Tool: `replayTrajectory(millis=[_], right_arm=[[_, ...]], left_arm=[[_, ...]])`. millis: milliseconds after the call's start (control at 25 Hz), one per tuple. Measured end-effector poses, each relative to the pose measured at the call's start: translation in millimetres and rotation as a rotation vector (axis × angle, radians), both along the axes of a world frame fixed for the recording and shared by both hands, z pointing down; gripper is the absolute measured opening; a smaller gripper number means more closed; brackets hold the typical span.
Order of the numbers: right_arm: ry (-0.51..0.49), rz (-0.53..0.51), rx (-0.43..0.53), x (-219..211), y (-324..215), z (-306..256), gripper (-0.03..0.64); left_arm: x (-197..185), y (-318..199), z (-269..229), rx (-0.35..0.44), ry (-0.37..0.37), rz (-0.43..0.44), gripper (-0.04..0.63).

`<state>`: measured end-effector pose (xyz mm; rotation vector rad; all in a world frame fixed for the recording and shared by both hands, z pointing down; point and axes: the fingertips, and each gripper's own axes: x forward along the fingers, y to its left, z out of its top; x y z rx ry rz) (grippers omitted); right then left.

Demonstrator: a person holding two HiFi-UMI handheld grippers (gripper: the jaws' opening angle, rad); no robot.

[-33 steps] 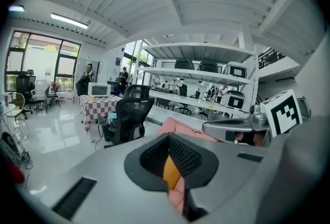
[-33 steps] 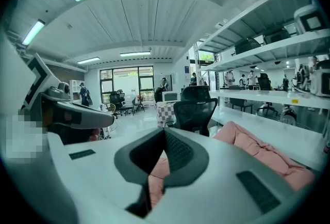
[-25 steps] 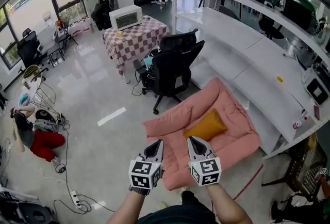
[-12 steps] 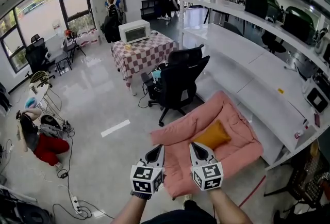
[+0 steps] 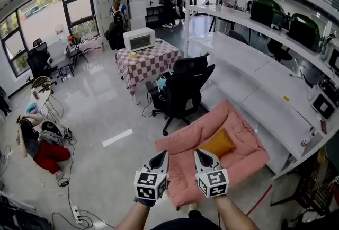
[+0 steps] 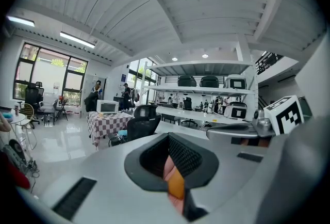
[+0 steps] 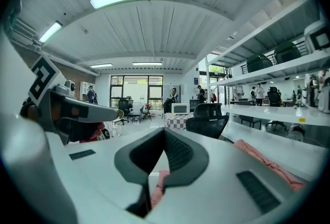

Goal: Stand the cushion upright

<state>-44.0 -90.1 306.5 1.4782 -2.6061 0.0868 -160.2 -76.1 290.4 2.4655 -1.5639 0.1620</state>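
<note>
Cushion [image 5: 217, 143], orange, lies near the middle of a pink mattress [image 5: 249, 160] on the floor [image 5: 95, 117], just beside the long white worktop [image 5: 254, 91]. Both grippers hang in the air at the mattress's near edge, apart from the cushion. The right hand-held gripper [image 5: 201, 152] has its jaws together, holding nothing. The left hand-held gripper [image 5: 160, 154] looks likewise closed and empty. A black chair [image 5: 183, 86] stands past the mattress's far corner.
</note>
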Motion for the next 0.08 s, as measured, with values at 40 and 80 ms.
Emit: replayTrajectory(millis=[40,80], right_arm=[[0.001,-0.001,-0.001,-1.0,1.0,0.3,0.003],[0.002,-0.001,-0.001,-2.0,1.9,0.5,0.003]], left_arm=[[-0.6,0.8,-0.2,0.000,0.000,0.001,0.006],[-1.3,1.6,-0.5,0.001,-0.001,0.002,0.006]])
